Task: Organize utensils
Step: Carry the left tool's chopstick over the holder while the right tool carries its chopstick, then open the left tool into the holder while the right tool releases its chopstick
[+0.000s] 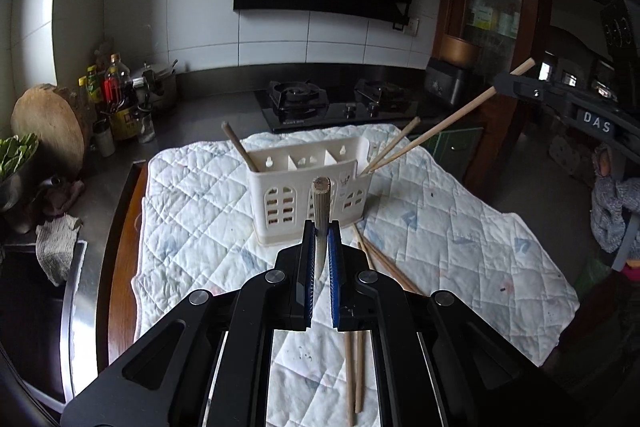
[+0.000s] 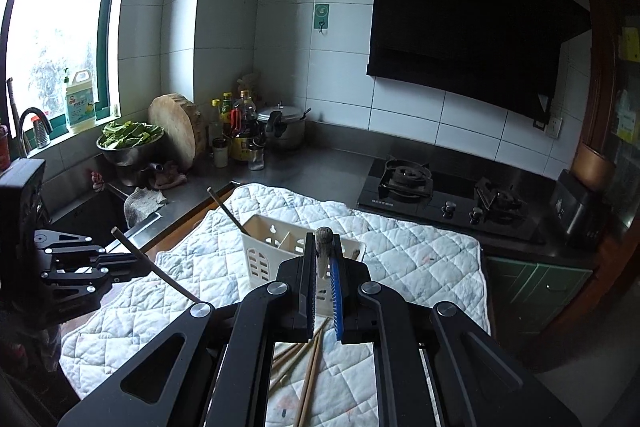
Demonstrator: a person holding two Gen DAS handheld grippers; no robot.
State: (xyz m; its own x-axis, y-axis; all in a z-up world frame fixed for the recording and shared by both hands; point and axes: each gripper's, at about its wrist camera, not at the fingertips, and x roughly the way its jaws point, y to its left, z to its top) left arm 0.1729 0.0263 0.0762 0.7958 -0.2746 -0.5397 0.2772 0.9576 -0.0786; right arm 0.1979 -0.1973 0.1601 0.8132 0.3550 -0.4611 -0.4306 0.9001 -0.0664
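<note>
Each set of tongs, left and right, pinches one chopstick end-up above the white holder, likely for dropping in, while loose chopsticks lie on the quilted cloth.

Open middle compartments, blocked ends

In the white plastic slotted caddy, leaning brown wooden chopsticks at 10 and 2 o'clock obstruct the end compartments; the middle ones are left free.

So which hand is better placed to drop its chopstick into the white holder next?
Right. The right tool has its light chopstick slanting down into the white holder at its right end. The left tool holds its dark chopstick beside the holder, not over it.
</note>
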